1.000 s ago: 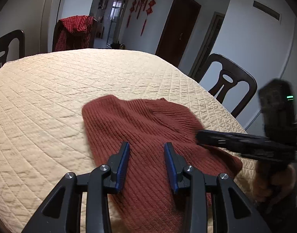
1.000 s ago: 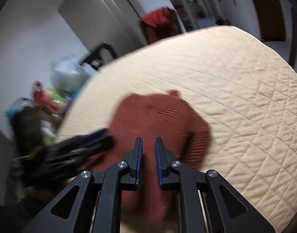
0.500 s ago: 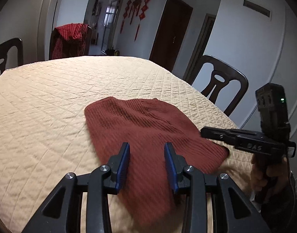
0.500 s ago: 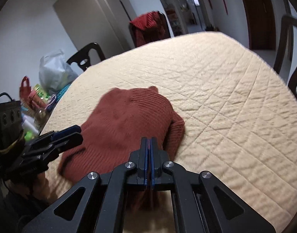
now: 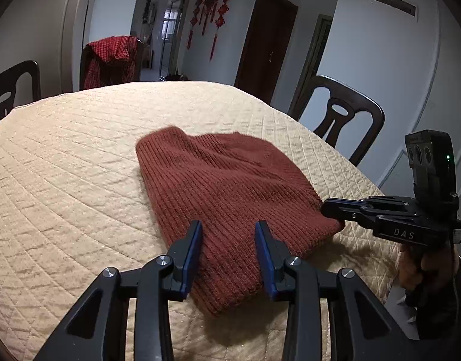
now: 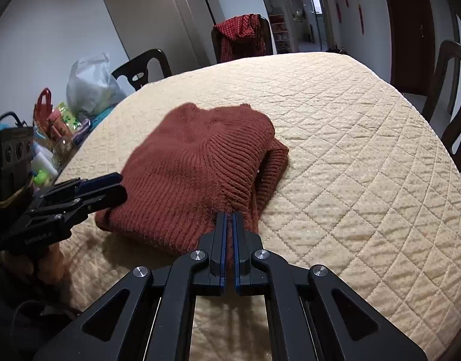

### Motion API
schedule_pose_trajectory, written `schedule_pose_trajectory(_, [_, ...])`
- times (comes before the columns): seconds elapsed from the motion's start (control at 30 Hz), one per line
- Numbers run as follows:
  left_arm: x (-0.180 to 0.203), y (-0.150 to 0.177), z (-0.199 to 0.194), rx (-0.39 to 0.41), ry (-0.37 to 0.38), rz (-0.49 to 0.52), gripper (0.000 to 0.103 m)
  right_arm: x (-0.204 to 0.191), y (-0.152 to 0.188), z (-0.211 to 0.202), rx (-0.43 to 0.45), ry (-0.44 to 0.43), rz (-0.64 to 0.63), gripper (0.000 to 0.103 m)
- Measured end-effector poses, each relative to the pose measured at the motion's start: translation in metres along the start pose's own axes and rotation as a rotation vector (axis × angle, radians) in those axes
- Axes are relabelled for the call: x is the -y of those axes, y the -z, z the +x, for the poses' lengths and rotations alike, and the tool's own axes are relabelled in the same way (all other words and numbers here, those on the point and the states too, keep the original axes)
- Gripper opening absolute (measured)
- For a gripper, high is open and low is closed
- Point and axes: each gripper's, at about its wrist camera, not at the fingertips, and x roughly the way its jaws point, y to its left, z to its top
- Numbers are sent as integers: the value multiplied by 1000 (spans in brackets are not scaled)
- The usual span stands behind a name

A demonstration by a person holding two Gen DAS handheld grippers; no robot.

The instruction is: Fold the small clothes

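A rust-red ribbed knit sweater [image 5: 230,192] lies folded on the quilted beige table cover [image 5: 65,180]; it also shows in the right wrist view [image 6: 194,174]. My left gripper [image 5: 229,234] is open, its blue pads hovering over the sweater's near edge. My right gripper [image 6: 229,225] is shut on the sweater's near hem; in the left wrist view it [image 5: 328,209] touches the sweater's right corner. The left gripper shows at the sweater's left side in the right wrist view [image 6: 116,186].
Dark wooden chairs [image 5: 338,120] stand around the table; one holds a red checked cloth [image 5: 113,60]. A plastic bag [image 6: 89,87] and cluttered items [image 6: 50,129] sit beyond the table's left edge. The table edge is close beneath both grippers.
The right gripper closed from slightly open onto the sweater's hem. The sweater shifted and settled flatter. The left gripper stayed open over it.
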Motion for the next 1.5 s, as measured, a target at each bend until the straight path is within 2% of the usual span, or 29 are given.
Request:
schedule_pose_trajectory(0.1, [-3, -8, -4, 23, -15, -4, 38, -5, -7, -10, 50, -18, 0, 4])
schedule_pose_trajectory(0.27, [-11, -35, 13, 23, -66, -13, 38, -11, -29, 9, 66, -26, -16, 4])
schedule_pose_trajectory(0.4, [-13, -29, 36, -38, -92, -27, 38, -4, -31, 41, -15, 13, -1, 4])
schedule_pose_trajectory(0.5, [-8, -23, 38, -28, -125, 1, 38, 1, -29, 42, -7, -14, 23, 4])
schedule_pose_trajectory(0.83, [-7, -19, 9, -6, -137, -1, 38, -17, -19, 5, 28, -24, -34, 4])
schedule_pose_trajectory(1.0, [-8, -8, 0, -12, -150, -17, 38, -19, -7, 7, 4, -17, -44, 4])
schedule_pose_trajectory(1.13, [-14, 4, 3, -24, -128, -56, 38, -11, 0, 15, -27, -18, -25, 4])
schedule_pose_trajectory(1.4, [-22, 6, 2, -13, -93, -94, 38, -8, 0, 13, -17, -21, -1, 5])
schedule_pose_trajectory(1.5, [-30, 2, 0, -12, -74, -127, 40, -5, -2, 7, -1, -24, 36, 8])
